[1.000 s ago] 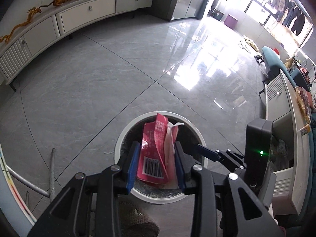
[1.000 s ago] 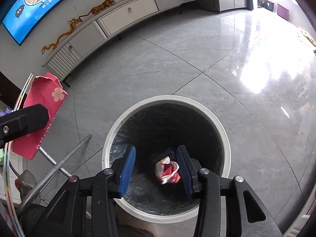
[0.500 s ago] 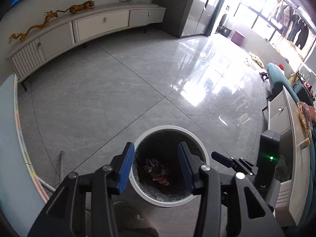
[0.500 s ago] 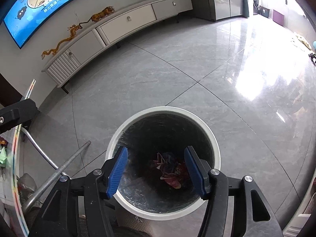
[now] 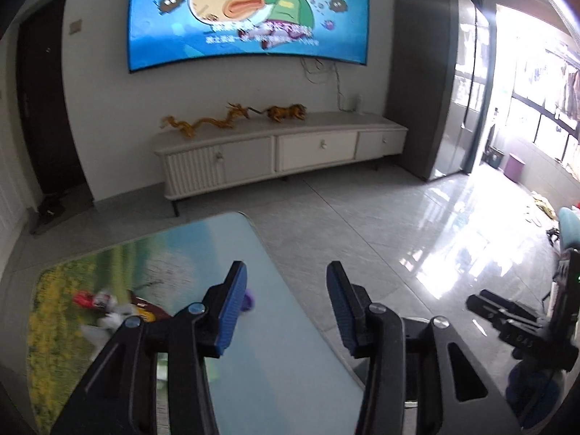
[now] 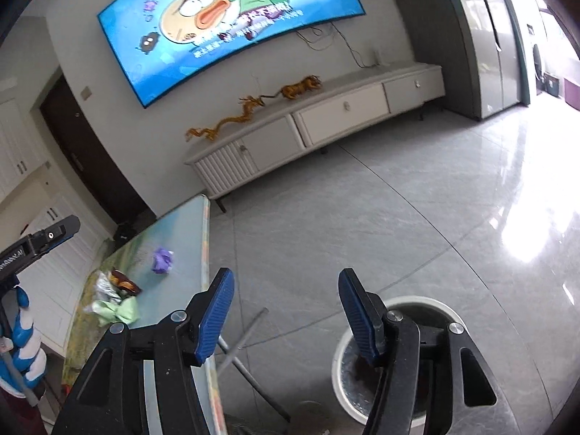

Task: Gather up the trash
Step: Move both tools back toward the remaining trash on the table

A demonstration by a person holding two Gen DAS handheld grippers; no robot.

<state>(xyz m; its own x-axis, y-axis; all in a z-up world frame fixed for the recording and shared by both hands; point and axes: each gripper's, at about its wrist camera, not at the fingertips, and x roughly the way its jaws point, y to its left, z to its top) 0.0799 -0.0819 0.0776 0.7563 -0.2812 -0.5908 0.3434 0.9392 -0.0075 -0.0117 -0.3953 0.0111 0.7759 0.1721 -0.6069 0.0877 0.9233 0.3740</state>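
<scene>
My left gripper (image 5: 286,308) is open and empty above the near edge of a small table (image 5: 203,250). Trash lies on the table: a purple wad (image 6: 162,260), a brown wrapper (image 6: 123,282), a silver wrapper (image 6: 103,286), a light green paper (image 6: 119,310), and a red and white wrapper (image 5: 92,299) in the left wrist view. My right gripper (image 6: 286,319) is open and empty, above the floor between the table and the white round bin (image 6: 342,359). The bin holds dark trash, mostly hidden by my right finger.
A long white TV cabinet (image 5: 279,152) stands against the far wall under a large TV (image 5: 246,14). A grey cabinet (image 5: 431,83) stands at the right. The table's metal legs (image 6: 250,330) slant beside the bin. The other gripper (image 5: 522,330) shows at the right edge.
The pink packet held by my left gripper a second ago has dropped into the bin. Both grippers have since lifted and swung left from the bin toward the table.
</scene>
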